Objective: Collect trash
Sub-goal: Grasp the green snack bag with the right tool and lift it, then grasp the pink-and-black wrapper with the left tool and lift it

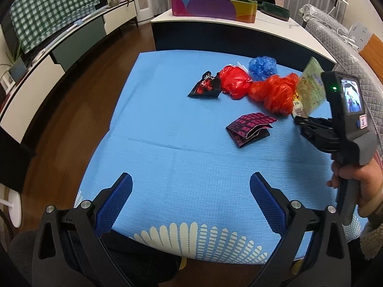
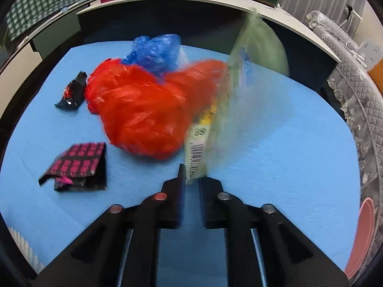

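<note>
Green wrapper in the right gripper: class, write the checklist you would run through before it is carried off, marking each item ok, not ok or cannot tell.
1. Right gripper shut on the green wrapper: ok.
2. Grip deep enough: not ok, only the barcode end is pinched.
3. Wrapper free of the red bag: cannot tell, they overlap.
4. Left gripper open and empty: ok.
5. Pink-patterned packet clear of both grippers: ok.
6. Trash bin in view: not ok, none visible.
</note>
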Tool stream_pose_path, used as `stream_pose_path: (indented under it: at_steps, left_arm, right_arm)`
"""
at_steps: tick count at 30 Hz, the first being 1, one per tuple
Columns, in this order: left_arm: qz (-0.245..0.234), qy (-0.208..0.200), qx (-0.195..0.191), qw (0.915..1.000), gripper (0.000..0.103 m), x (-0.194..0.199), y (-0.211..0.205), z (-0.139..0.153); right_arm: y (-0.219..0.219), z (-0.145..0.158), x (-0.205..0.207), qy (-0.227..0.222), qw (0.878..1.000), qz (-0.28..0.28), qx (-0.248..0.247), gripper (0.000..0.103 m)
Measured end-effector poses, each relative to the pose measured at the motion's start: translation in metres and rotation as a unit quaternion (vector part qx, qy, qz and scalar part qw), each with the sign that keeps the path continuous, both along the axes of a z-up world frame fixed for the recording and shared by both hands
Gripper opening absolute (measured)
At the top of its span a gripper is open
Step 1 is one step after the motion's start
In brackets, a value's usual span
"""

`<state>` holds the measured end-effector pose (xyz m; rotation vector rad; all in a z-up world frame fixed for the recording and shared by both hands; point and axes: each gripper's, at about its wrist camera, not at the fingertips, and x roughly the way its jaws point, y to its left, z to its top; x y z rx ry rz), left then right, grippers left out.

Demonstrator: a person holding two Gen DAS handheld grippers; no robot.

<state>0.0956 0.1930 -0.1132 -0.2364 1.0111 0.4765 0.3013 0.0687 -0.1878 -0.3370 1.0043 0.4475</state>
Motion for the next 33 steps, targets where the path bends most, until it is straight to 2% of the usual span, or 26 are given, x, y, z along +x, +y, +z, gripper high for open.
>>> stream_pose_path:
  at_steps: [8,12,16,19,22,25,26,29,33]
  left_arm:
    - [-0.007,0.002,0.016,0.9998,0.095,0.004,-0.011,0.001]
    - [-0.009,0.001,0.021,0.9998,0.095,0.006,-0.016,0.001]
    - [-0.013,0.007,0.016,0.9998,0.095,0.01,-0.022,-0.002]
    - [-0.02,0.014,-0.002,0.9997,0.095,0.016,-0.026,0.0]
    - [-0.027,0.008,-0.023,0.9993,0.095,0.031,-0.027,0.008]
    - [-0.053,0.021,-0.011,0.9983,0.095,0.06,-0.032,0.005]
    - [-0.066,0.026,0.001,0.9975,0.095,0.071,-0.034,0.0]
    - [-0.081,0.034,0.023,0.9959,0.085,0.094,-0.034,-0.014]
    - [-0.106,0.06,0.004,0.9925,0.084,0.12,-0.034,-0.042]
  right_arm:
    - [-0.055,0.05,-0.024,-0.016,0.998,-0.029,0.053,0.003]
    - [-0.084,0.072,-0.046,-0.014,0.997,-0.04,0.057,0.003]
    - [-0.126,0.092,-0.073,0.001,0.996,-0.061,0.058,0.003]
    - [-0.158,0.101,-0.095,0.002,0.994,-0.083,0.068,0.004]
    - [-0.19,0.097,-0.1,0.01,0.991,-0.11,0.082,0.004]
    - [-0.209,0.087,-0.093,0.022,0.986,-0.136,0.097,0.004]
    - [-0.214,0.086,-0.09,0.024,0.984,-0.141,0.102,0.004]
    - [-0.225,0.084,-0.084,0.021,0.982,-0.152,0.107,0.004]
    - [-0.228,0.083,-0.079,0.023,0.981,-0.155,0.11,0.004]
